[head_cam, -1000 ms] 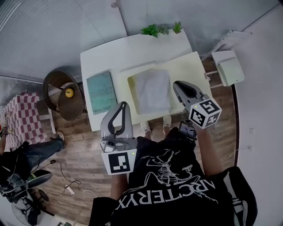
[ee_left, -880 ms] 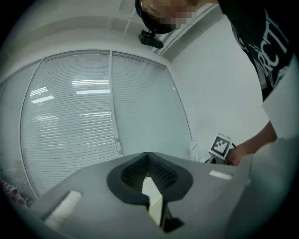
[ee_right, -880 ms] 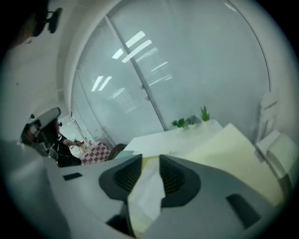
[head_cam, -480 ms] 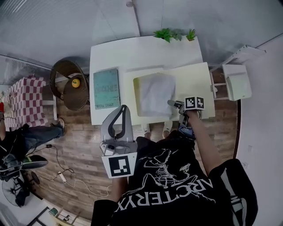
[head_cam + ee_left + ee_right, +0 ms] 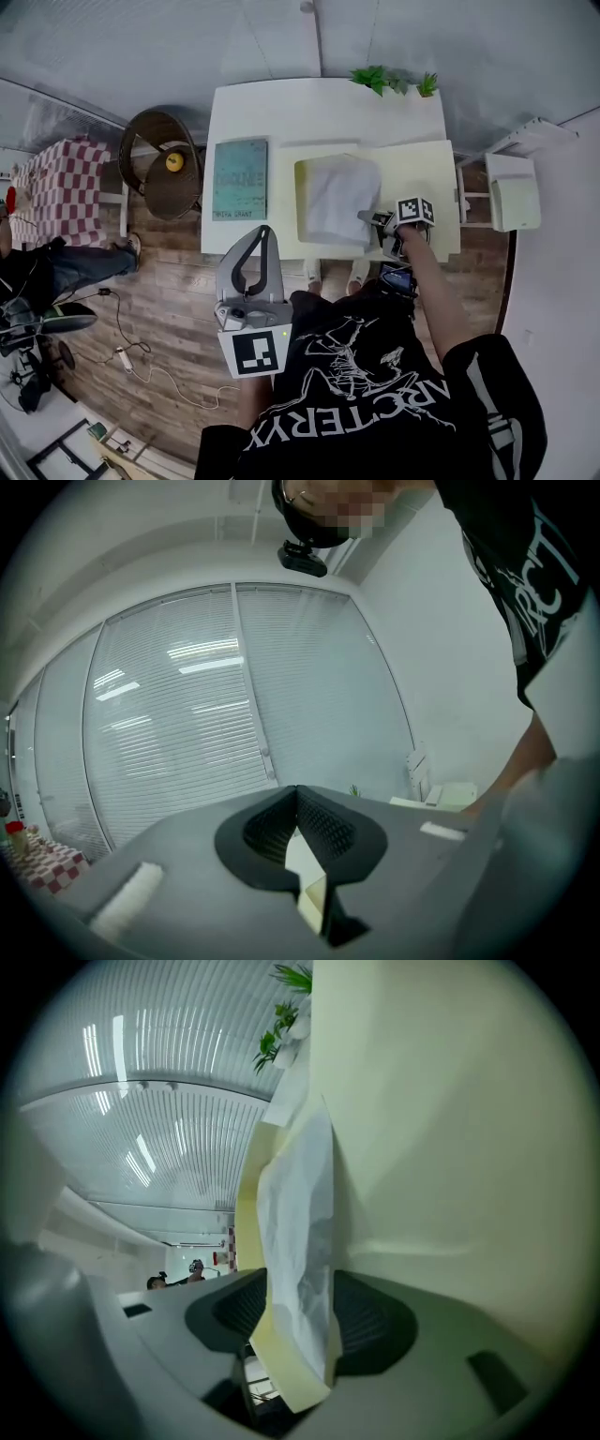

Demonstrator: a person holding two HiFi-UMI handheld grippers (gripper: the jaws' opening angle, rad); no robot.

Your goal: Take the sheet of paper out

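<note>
A white sheet of paper [image 5: 339, 197] lies on a pale yellow folder [image 5: 422, 169] on the white table [image 5: 281, 108]. My right gripper [image 5: 373, 221] is down at the sheet's near right corner. In the right gripper view the sheet [image 5: 300, 1232] and a yellow folder layer [image 5: 251, 1204] stand edge-on between the jaws of this gripper [image 5: 300, 1321]. The jaws are closing but still stand wide apart, and the pads do not press. My left gripper [image 5: 261, 230] is held up near my body, off the table, shut and empty [image 5: 298, 794].
A teal book [image 5: 240, 178] lies left of the folder. Small green plants [image 5: 389, 80] stand at the table's far edge. A wicker chair [image 5: 169, 173] is at the table's left, a white unit [image 5: 514, 192] at its right. A seated person [image 5: 56, 272] is at far left.
My right gripper has dropped from in front of my chest to the table, rolled over, and now has its jaws round the sheet's near right corner. The left gripper has barely moved.
</note>
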